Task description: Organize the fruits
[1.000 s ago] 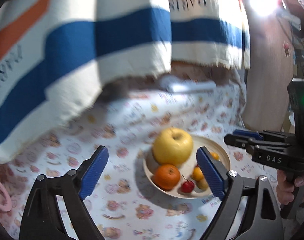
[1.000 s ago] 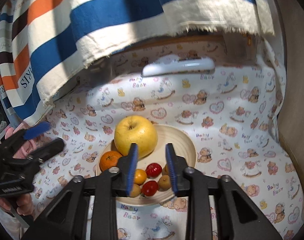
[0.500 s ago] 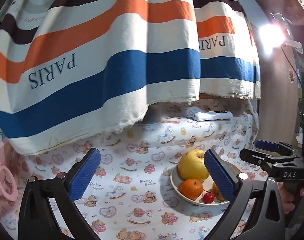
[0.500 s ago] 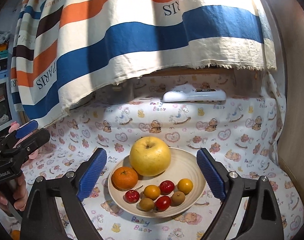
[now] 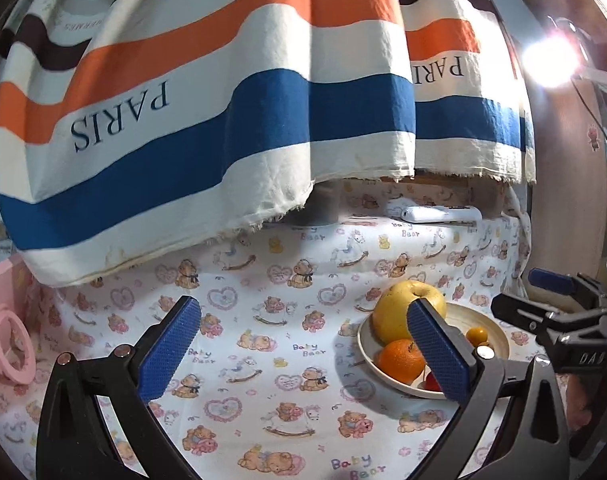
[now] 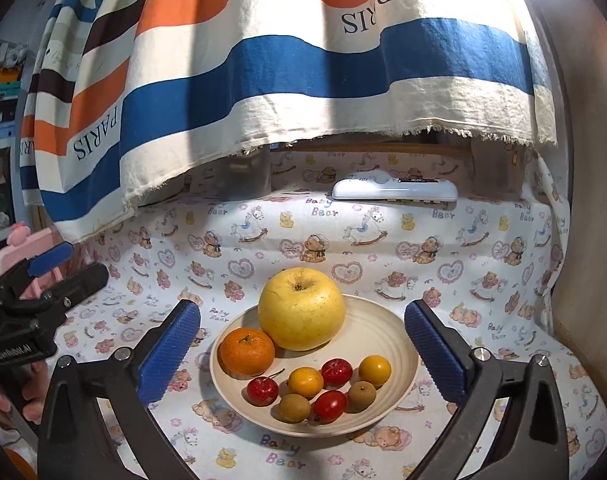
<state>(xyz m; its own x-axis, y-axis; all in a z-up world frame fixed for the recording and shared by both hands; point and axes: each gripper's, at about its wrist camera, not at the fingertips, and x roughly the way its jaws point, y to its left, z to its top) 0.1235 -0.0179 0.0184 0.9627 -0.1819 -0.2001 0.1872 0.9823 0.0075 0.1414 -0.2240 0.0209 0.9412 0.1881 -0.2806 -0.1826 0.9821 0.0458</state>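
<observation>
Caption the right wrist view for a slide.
Open right gripper faces a bowl of yellow apple, orange and small fruits.

Black-framed tongs [image 6: 302,354] with blue ribbed pads [image 6: 168,354] and silver screws

A striped cloth [image 6: 295,68] in cream, orange, blue and brown, printed with "PARIS", hangs across the back, its frayed lower edge above the table [image 6: 483,280]. The table is covered by a white sheet with teddy bears, hearts, rocking horses and the words "Baby Bear". A white remote control [image 6: 395,191] lies flat at the far edge, under the cloth. A pink plastic thing with a ring [image 5: 7,344] sits at the left. A bright lamp [image 5: 549,62] glares at the upper right, beside a wooden panel [image 6: 591,200].
</observation>
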